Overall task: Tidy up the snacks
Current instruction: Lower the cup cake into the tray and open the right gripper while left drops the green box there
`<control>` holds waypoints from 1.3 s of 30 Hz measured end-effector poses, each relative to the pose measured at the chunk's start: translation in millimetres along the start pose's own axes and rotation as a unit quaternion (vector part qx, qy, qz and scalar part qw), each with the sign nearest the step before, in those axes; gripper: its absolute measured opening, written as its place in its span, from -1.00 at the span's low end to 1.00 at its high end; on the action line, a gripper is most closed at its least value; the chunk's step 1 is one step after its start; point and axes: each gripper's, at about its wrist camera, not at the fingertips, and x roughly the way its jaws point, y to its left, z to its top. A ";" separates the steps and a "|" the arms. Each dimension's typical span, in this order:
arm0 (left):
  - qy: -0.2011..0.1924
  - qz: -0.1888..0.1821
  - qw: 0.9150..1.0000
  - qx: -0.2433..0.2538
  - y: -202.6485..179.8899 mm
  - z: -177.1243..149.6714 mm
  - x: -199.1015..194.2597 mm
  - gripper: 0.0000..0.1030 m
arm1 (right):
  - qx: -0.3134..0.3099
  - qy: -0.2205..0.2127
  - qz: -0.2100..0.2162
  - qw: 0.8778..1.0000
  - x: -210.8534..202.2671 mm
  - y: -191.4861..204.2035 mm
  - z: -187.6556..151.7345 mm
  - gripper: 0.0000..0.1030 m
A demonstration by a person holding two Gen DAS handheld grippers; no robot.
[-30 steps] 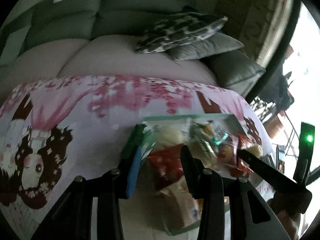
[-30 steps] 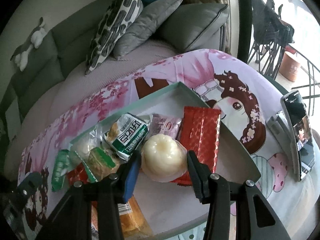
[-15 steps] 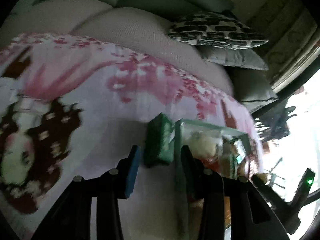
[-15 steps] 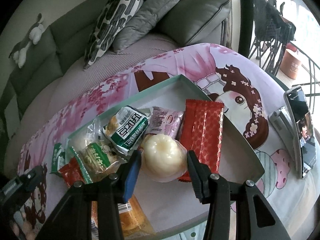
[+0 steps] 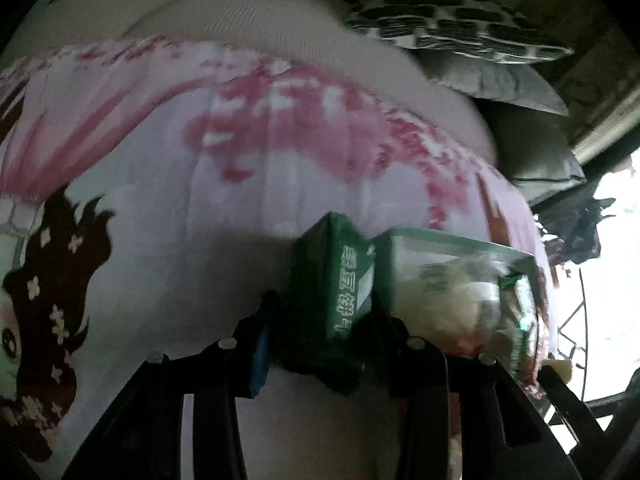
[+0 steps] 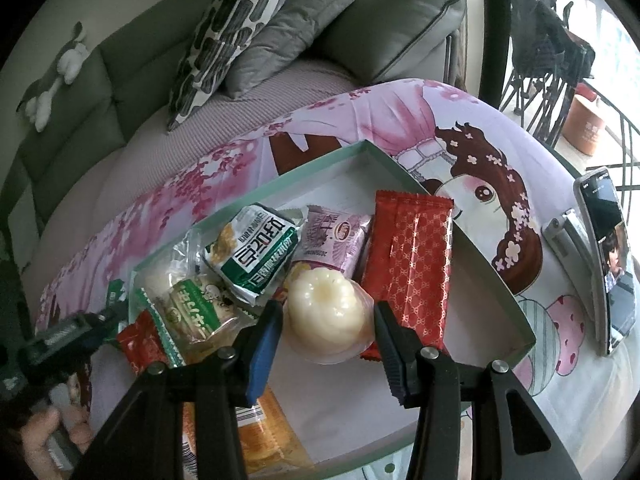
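- Green snack packet is seen pinched in the left claw, now lowered outside the tray onto the cloth-covered surface.
- Pale jelly cup stays clamped in the unmoved right claw, inside the tray.

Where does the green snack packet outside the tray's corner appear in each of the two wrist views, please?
Left wrist view: the green snack packet fills the lower centre, between the left gripper fingers, just left of the tray's corner.
Right wrist view: only a sliver of it shows at far left, outside the tray's corner.
Shared landmark: the mint-green tray, also in the left wrist view.
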 end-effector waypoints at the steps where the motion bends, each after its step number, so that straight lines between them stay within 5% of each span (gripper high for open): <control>1: -0.004 -0.004 1.000 -0.007 4.3 0.5 -1.6 -0.18 | 0.000 0.001 0.001 1.000 0.4 -0.2 0.0 -0.04; 6: -0.021 0.002 1.000 -0.017 13.1 2.1 -5.5 -0.23 | 0.001 0.006 0.006 1.000 2.0 0.3 -0.1 -0.04; 8: -0.022 -0.014 1.000 -0.012 11.3 1.0 -4.2 -0.52 | 0.001 0.007 0.006 1.000 2.3 0.7 -0.1 -0.04; 12: -0.036 -0.021 0.999 0.004 2.6 2.2 -9.9 -0.52 | 0.001 0.007 0.005 1.000 2.4 1.0 -0.1 -0.04; 18: -0.062 -0.081 0.995 0.021 -16.6 6.9 -45.3 -0.52 | 0.001 0.008 0.007 1.000 3.0 0.6 -0.4 -0.04; 28: 0.014 -0.131 0.986 0.103 -87.3 -20.4 -34.0 -0.52 | 0.003 0.009 0.009 1.000 2.7 -0.9 0.1 -0.03; 39: 0.051 -0.109 0.984 0.132 -107.9 -38.2 -14.9 -0.51 | -0.005 0.014 0.008 1.000 3.8 1.7 -0.5 -0.03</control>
